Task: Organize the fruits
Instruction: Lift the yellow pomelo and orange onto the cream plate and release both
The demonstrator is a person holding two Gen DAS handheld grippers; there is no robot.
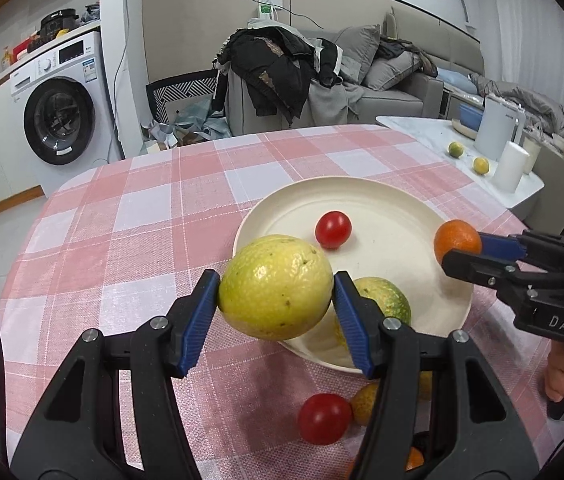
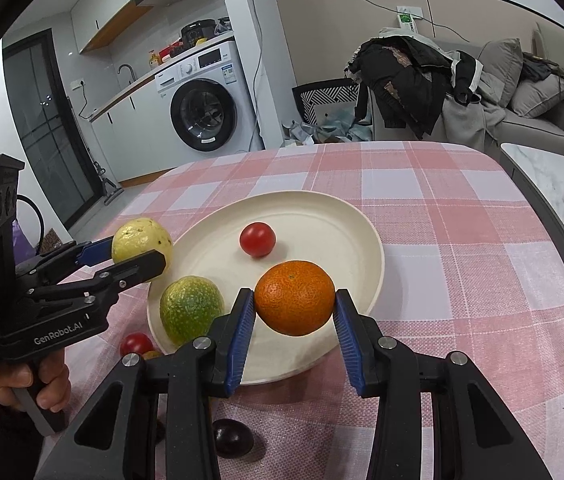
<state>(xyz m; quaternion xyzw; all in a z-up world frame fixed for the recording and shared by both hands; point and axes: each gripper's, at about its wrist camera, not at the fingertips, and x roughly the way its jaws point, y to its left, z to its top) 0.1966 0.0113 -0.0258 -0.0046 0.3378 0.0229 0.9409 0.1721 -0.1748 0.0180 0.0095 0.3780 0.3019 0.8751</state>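
Checked worktop (image 1: 122, 216), cream plate (image 1: 362, 192): left claw (image 1: 276, 300) clamps yellow fruit (image 1: 276, 286) at its rim; right claw (image 2: 294, 316) clamps orange (image 2: 294, 298) above it.

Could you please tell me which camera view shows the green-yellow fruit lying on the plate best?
The right wrist view: the green-yellow fruit lies in plain sight on the plate, near its rim. In the left wrist view the left gripper and its yellow fruit hide most of it.
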